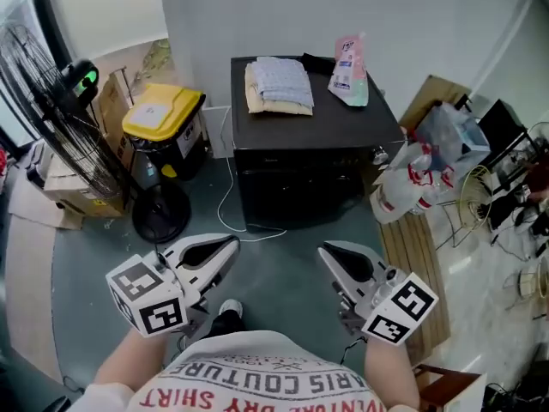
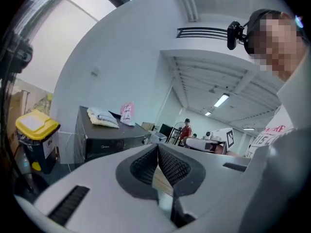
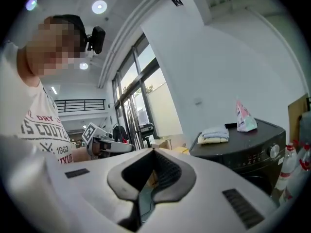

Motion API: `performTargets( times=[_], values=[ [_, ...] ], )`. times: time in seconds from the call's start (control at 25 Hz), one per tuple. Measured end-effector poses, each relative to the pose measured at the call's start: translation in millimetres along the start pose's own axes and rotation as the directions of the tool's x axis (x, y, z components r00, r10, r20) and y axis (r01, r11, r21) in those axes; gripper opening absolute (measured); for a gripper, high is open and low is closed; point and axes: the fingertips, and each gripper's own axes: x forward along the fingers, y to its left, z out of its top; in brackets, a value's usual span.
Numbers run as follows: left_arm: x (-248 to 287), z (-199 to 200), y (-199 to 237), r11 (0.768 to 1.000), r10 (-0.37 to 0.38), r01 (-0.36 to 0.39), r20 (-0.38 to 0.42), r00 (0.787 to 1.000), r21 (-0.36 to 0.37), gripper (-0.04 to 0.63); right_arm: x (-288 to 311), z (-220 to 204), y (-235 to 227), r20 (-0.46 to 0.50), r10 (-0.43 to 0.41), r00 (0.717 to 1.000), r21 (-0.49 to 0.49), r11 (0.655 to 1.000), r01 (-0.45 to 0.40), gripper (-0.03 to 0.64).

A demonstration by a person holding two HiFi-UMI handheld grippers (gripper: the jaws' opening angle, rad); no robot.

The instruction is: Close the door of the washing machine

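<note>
The black washing machine [image 1: 300, 157] stands against the white wall, with folded towels [image 1: 279, 84] and a pink detergent pouch [image 1: 349, 71] on its lid. Its front is dark and flat, and no door swings out from it. Both grippers hang in front of the person's chest, well short of the machine. My left gripper [image 1: 232, 247] is shut with nothing between its pads, and so is my right gripper [image 1: 328, 252]. In the left gripper view the jaws [image 2: 158, 148] meet at the tip and the machine [image 2: 104, 135] lies behind them at the left. In the right gripper view the jaws [image 3: 153, 153] meet too, with the machine [image 3: 248, 149] at the right.
Left of the machine stand a yellow-lidded bin [image 1: 161, 114] and a floor fan [image 1: 51, 101]. Plastic bottles [image 1: 403, 183], a wooden pallet [image 1: 416, 247] and tangled cables [image 1: 506, 204] crowd the right side. A white cable [image 1: 227, 204] trails over the grey floor.
</note>
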Motion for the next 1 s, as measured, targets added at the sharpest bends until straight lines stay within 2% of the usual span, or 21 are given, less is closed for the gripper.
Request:
performTargets(
  times=[0.36, 0.64, 1.0],
  values=[
    [-13, 20, -71, 0.995, -0.054, 0.048, 0.076, 0.996, 0.084, 0.028, -45, 28, 38, 0.057, -0.004, 0.998, -0.100, 0.995, 0.010, 0.021],
    [-18, 9, -92, 0.991, -0.061, 0.053, 0.059, 0.996, 0.127, 0.028, -60, 24, 58, 0.075, -0.003, 0.997, -0.124, 0.992, 0.012, 0.021],
    [-13, -1, -101, 0.990, -0.076, 0.071, 0.036, 0.996, 0.122, 0.028, -75, 15, 58, 0.064, -0.037, 0.997, -0.109, 0.993, 0.044, 0.021]
  ],
)
